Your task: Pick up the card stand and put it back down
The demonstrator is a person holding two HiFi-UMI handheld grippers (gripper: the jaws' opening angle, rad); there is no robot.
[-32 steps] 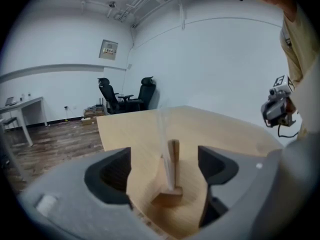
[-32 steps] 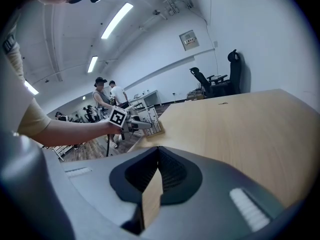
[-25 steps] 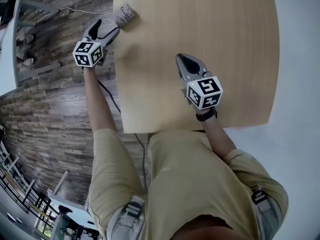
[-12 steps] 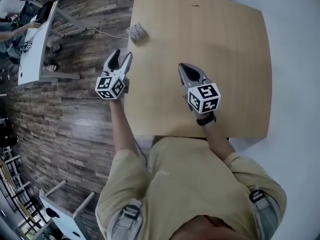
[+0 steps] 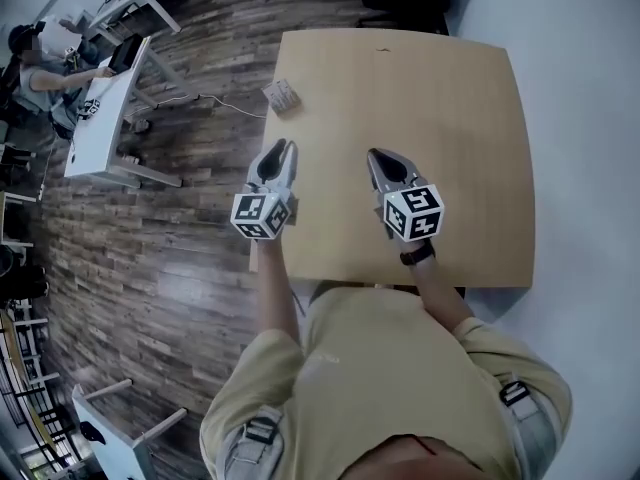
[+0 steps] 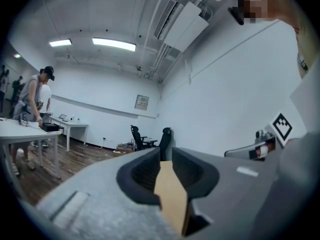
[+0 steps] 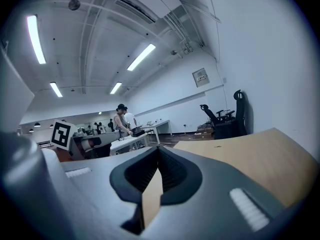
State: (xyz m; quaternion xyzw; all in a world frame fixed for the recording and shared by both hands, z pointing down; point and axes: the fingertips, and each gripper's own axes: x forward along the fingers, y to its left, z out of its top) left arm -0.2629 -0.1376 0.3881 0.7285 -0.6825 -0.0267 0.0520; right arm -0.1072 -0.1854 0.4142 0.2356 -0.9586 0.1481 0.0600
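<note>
Left gripper (image 5: pixel 282 150) is hanging over the near-left edge of the light wooden square table (image 5: pixel 440 98), carrying nothing. Its jaws have just been closing and are leaving only a thin slit, with bare tabletop showing through it. Right gripper (image 5: pixel 380 156) is hovering over the near middle of the table, tips meeting, also empty. Small pale card stand (image 5: pixel 282 94) is sitting on the table by the far-left edge, well apart from both grippers.

Stand is down and nothing is gripping it, so I'm judging this as either put-down done or a fresh pick pending; can't tell which. If a pick is coming, left is needing to reopen, reach forward along that edge and straddle the stand before squeezing.

Head view is the only 1 showing the stand. Both gripper views are looking out across the room. Left 1 is showing black office chairs (image 6: pixel 150 136) against a white wall. Right 1 is showing the far tabletop.
</note>
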